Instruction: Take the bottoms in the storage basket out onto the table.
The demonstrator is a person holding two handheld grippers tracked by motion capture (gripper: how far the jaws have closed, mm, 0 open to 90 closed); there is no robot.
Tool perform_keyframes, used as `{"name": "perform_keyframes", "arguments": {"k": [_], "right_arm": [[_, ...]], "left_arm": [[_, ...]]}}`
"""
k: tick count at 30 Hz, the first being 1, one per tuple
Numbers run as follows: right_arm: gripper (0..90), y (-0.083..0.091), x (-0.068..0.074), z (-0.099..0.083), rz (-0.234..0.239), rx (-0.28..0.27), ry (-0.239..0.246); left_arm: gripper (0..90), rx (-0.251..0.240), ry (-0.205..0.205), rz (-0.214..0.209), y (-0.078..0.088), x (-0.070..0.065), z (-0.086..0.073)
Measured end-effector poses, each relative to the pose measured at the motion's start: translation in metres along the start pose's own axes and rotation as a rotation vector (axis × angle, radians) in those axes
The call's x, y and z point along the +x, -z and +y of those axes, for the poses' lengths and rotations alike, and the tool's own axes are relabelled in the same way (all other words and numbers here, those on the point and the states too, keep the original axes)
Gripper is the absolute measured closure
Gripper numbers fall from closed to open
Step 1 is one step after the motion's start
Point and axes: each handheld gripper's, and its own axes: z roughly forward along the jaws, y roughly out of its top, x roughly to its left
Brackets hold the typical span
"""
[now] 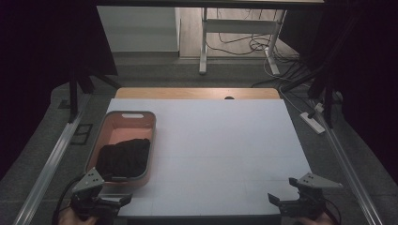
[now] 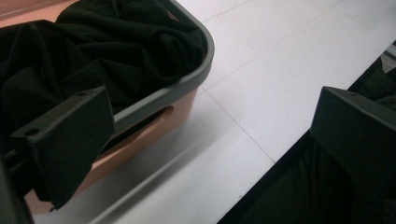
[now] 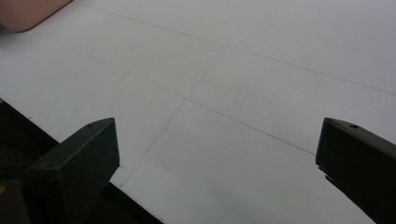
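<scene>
An orange basket with a grey rim (image 1: pixel 138 115) stands at the left of the white table (image 1: pixel 220 140). A crumpled black cloth (image 1: pixel 123 157) lies in its near half. My left gripper (image 1: pixel 123 199) hovers open at the basket's near corner, close to the table's front edge. In the left gripper view its jaws stand wide apart, one over the basket's rim (image 2: pixel 196 74) and black cloth (image 2: pixel 107 51), the other over the table edge. My right gripper (image 1: pixel 273 198) is open at the front right, its jaws spread over bare table (image 3: pixel 224 93).
Beyond the table's wooden far edge (image 1: pixel 197 93) stand a desk frame (image 1: pixel 203 42) and loose cables (image 1: pixel 244 47) on the floor. Metal rails (image 1: pixel 51 159) run along both sides. A power strip (image 1: pixel 312 122) lies on the floor at the right.
</scene>
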Motion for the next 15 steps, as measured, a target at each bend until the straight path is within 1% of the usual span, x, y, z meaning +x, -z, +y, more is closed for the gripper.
{"name": "perform_keyframes", "arguments": {"k": [3, 4, 6, 9, 11, 15], "right_arm": [[0.0, 0.000, 0.000, 0.000, 0.004, 0.002, 0.001], [0.0, -0.001, 0.000, 0.000, 0.007, 0.003, 0.001], [0.0, -0.001, 0.000, 0.000, 0.010, 0.005, 0.000], [0.0, -0.001, 0.000, 0.000, 0.013, 0.011, 0.003], [0.0, -0.001, 0.000, 0.001, 0.014, 0.012, 0.006], [0.0, -0.002, 0.001, 0.001, 0.015, 0.020, 0.019]], "left_arm": [[0.1, 0.007, 0.012, 0.001, 0.000, 0.002, 0.003], [0.1, 0.007, 0.021, 0.004, 0.001, 0.004, 0.004], [0.1, 0.004, 0.025, 0.007, 0.001, 0.006, 0.006], [0.1, 0.006, 0.029, 0.015, 0.001, 0.007, 0.008], [0.1, 0.008, 0.024, 0.016, 0.000, 0.008, 0.009], [0.1, 0.024, 0.026, 0.021, -0.005, 0.010, 0.015]]}}
